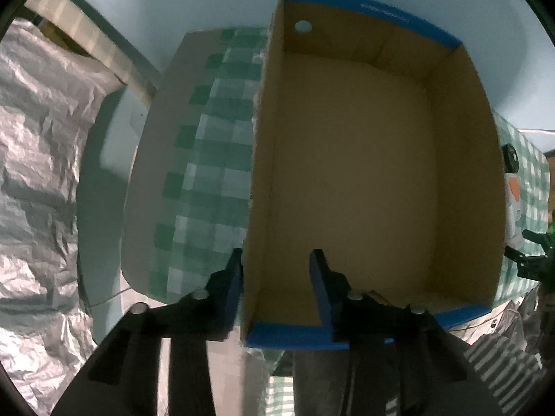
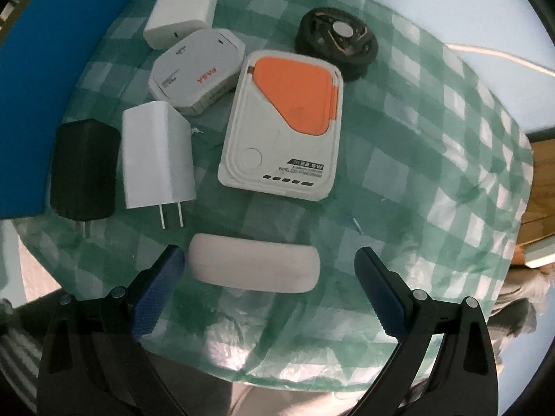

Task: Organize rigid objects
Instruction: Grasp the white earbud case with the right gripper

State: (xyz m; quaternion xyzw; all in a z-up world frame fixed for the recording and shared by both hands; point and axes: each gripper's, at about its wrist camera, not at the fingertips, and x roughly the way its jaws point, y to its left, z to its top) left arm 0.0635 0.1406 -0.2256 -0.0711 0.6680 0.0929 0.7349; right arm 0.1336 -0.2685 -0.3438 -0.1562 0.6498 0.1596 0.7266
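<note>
The left tool (image 1: 277, 260) straddled the near-left wall of the empty cardboard box (image 1: 347, 180), one finger outside and one inside, though whether its pads pressed the wall could not be told. The right tool (image 2: 269, 260) hung wide open over the checked counter (image 2: 416, 138), its fingers flanking the pale oval case (image 2: 253, 265) without touching it, below the orange-and-white power bank (image 2: 284, 128) and white charger (image 2: 156, 156)

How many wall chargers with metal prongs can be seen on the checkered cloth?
2: a white charger left of the power bank, and a black charger at its left. The other white blocks may hide prongs.
</note>
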